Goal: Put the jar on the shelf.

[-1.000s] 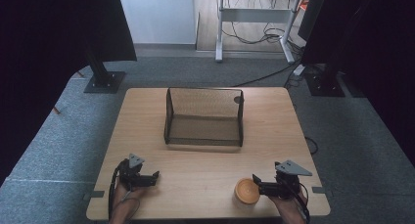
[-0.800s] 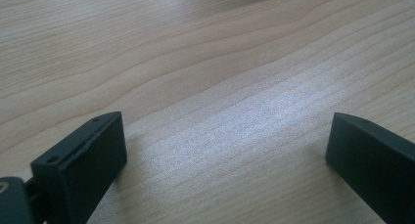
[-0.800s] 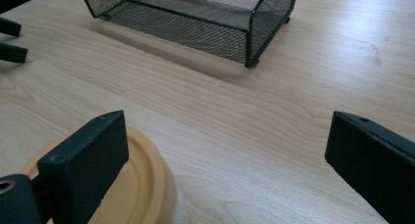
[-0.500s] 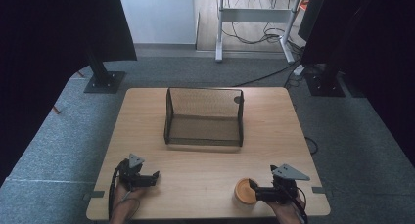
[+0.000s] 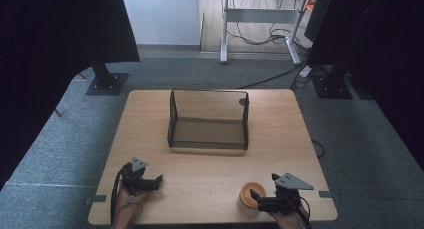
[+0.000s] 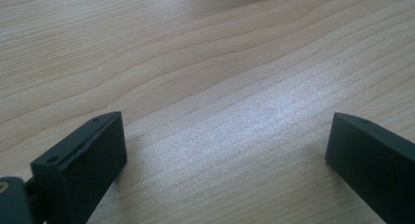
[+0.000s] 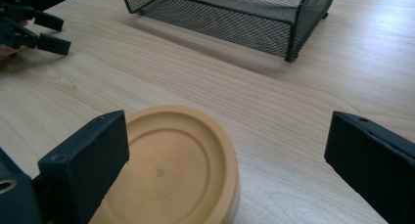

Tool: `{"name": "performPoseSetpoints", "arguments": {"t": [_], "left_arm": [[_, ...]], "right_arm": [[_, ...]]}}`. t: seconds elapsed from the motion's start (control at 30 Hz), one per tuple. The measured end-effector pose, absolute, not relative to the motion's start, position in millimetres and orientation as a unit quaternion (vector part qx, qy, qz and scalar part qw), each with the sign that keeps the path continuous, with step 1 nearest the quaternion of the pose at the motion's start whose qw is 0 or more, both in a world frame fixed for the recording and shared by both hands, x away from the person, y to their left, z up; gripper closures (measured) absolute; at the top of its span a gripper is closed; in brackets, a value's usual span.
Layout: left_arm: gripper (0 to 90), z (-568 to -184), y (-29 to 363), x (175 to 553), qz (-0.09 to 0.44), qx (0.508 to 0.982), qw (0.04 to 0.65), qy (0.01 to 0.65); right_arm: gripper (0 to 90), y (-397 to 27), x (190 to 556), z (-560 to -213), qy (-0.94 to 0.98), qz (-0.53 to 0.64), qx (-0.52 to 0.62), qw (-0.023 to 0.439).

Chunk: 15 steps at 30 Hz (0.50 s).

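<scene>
Your left gripper sat near the table's front edge, well left of the wire basket's near wall, jaws spread wide with bare wood between them. Your right gripper lay to the front right of the basket, jaws wide apart and gripping nothing, with the upturned orange bowl just inside its left jaw.

Both tongs, left and right, rest low, jaws spread wide.
</scene>
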State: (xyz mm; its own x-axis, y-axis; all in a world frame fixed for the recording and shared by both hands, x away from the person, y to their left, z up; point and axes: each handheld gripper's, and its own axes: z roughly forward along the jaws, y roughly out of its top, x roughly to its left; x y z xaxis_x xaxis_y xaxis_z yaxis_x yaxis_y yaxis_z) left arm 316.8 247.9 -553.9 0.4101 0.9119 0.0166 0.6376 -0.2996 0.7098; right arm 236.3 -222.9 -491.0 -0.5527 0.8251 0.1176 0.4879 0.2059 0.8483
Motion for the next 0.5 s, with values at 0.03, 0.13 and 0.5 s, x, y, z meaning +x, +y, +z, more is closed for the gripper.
{"name": "performPoseSetpoints", "arguments": {"t": [0.03, 0.13, 0.5], "left_arm": [[1.4, -554, 248, 317, 0.215, 0.777, 0.319, 0.499], [1.4, -554, 248, 317, 0.215, 0.777, 0.319, 0.499], [1.3, -554, 248, 317, 0.215, 0.777, 0.319, 0.499]], "right_arm": [[2.3, -222, 236, -491, 0.755, 0.456, 0.435, 0.183], [2.3, -219, 234, -492, 0.757, 0.456, 0.433, 0.18], [0.4, -210, 229, -492, 0.76, 0.465, 0.421, 0.168]]}}
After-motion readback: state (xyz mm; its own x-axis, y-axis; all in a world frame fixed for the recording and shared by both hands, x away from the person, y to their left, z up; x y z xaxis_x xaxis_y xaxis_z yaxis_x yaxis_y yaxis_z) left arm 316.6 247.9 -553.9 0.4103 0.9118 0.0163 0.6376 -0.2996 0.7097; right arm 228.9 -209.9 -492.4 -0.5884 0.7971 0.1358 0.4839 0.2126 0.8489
